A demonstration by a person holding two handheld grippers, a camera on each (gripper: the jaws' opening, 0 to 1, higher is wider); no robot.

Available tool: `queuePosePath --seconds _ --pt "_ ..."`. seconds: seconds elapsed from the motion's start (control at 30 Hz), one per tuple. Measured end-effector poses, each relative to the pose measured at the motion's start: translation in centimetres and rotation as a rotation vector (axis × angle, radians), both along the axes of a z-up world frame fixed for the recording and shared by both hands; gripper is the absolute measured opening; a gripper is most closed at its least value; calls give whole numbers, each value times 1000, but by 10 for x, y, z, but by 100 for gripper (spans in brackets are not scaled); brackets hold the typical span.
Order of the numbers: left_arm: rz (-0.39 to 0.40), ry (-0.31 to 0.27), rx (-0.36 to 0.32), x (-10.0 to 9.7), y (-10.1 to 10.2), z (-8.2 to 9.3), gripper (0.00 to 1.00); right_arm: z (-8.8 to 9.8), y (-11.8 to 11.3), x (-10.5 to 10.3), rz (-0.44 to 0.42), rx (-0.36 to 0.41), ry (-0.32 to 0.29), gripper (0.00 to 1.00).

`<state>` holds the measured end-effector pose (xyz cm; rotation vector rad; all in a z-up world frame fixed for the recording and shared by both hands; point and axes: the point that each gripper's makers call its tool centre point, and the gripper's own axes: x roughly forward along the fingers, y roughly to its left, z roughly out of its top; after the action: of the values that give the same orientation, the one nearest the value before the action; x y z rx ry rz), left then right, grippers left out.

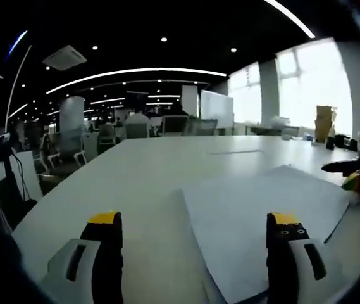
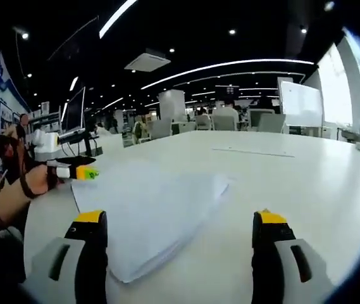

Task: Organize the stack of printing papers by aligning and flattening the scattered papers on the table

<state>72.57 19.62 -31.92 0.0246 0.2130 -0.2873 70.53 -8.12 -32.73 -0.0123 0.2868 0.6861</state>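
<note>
In the left gripper view, the left gripper reaches forward over a broad white desk, its 2 yellow-tipped jaws set wide apart with nothing between them. The left jaw stands over bare desk; the right jaw stands over the stack of printing papers, which lies flat on the desk and spreads from between the jaws toward the right. At the far right edge of this view the right gripper comes in, its dark jaws with yellow and green tips close to the far right corner of the papers; whether they touch the sheets cannot be told.

In the right gripper view, a hand at the left edge holds the left gripper, whose jaw tips sit at the left corner of the stack of printing papers; contact cannot be told. The papers lie on the desk as a pale, slightly fanned sheet pile, its near edge reaching between this view's own jaws, nearer the left one. The right gripper has its 2 jaws apart and holds nothing. Beyond the desk stand office chairs and a whiteboard.
</note>
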Motion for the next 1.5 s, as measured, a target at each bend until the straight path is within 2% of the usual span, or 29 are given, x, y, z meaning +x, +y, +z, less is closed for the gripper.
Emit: queuePosePath --seconds 0.1,0.27,0.63,0.73,0.83,1.0,1.17,1.27,1.33,1.5 --pt "-18 3 -1 -7 0 0 97 1 -2 -5 2 1 -4 90" --pt "-31 4 -58 -18 4 4 97 2 -6 -14 -3 13 0 90" --pt "-48 18 -79 -29 15 4 97 0 -10 -32 -2 -1 30 90" --pt "-90 29 -22 -40 12 0 97 0 -13 -38 1 0 44 90" --pt "-91 44 12 -47 15 -4 97 3 -16 -42 -1 9 51 90" --pt "-90 66 1 -55 26 1 97 11 -25 -45 -18 -1 56 90" --pt "-83 60 -13 -58 36 12 97 20 -34 -50 -18 -15 66 90" --pt "-79 66 0 -64 45 18 97 32 -43 -55 -22 -39 65 90" --pt "-83 84 -11 -71 49 23 97 43 -48 -59 -24 -28 64 90" --pt "-76 78 -21 -87 57 42 97 61 -53 -67 -29 17 74 90"
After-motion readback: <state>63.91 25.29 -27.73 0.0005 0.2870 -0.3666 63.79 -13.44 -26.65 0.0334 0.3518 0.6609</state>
